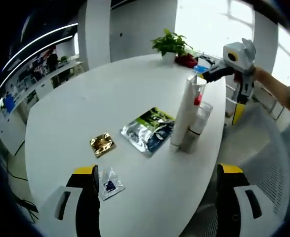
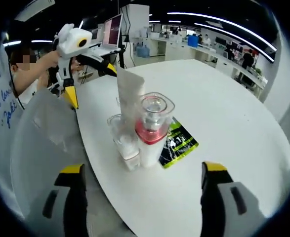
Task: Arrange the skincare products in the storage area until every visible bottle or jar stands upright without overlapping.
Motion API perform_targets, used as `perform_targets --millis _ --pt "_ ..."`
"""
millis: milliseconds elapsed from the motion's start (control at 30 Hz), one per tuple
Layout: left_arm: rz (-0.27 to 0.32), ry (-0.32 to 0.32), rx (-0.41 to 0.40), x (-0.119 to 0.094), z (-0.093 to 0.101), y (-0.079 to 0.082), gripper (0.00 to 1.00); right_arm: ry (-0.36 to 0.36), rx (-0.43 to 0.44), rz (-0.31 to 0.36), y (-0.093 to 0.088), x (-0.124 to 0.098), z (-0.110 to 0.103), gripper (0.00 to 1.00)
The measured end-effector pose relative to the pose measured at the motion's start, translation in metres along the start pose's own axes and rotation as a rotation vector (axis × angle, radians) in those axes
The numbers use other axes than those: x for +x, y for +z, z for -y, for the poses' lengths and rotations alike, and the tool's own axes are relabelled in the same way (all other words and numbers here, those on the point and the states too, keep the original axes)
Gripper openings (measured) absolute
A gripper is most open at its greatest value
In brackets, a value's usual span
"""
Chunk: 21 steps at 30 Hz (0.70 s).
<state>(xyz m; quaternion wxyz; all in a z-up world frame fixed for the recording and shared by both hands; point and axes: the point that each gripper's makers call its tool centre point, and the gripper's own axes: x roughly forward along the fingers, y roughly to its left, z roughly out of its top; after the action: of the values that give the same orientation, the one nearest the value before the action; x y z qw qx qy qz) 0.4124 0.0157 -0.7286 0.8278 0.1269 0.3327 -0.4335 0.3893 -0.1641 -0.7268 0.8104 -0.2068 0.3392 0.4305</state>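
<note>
Three skincare products stand upright in a tight cluster at the table's edge. They are a tall white tube (image 1: 183, 116) (image 2: 130, 89), a white bottle with a red band and clear cap (image 1: 197, 96) (image 2: 152, 131), and a small clear bottle (image 1: 201, 118) (image 2: 123, 138). They touch or nearly touch one another. My left gripper (image 1: 157, 197) is open above the near table, well short of the cluster. My right gripper (image 2: 142, 197) is open, facing the cluster from the other side with nothing between its jaws. It also appears in the left gripper view (image 1: 226, 94), held by a hand beyond the bottles.
A green and silver pouch (image 1: 149, 129) (image 2: 179, 143) lies flat beside the cluster. A gold sachet (image 1: 102, 143) and a small clear sachet (image 1: 109, 183) lie nearer my left gripper. A potted plant (image 1: 170, 44) stands at the table's far end. A white mesh chair back (image 1: 253, 143) is by the edge.
</note>
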Motion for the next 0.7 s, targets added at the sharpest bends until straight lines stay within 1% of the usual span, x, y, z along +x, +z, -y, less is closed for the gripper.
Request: perform_targets --millis 333,433,700 --pt "-0.034 -0.015 0.006 0.017 -0.007 0.002 0.97 0.007 0.007 -0.011 -0.006 0.005 0.015 0.98" --pt "-0.051 -0.023 0.007 0.023 -0.009 0.001 0.97 0.004 0.016 -0.013 -0.008 0.008 0.026 0.99" --pt "-0.074 -0.031 0.005 0.038 -0.015 0.002 0.97 0.010 0.034 -0.037 -0.018 0.013 0.038 0.99"
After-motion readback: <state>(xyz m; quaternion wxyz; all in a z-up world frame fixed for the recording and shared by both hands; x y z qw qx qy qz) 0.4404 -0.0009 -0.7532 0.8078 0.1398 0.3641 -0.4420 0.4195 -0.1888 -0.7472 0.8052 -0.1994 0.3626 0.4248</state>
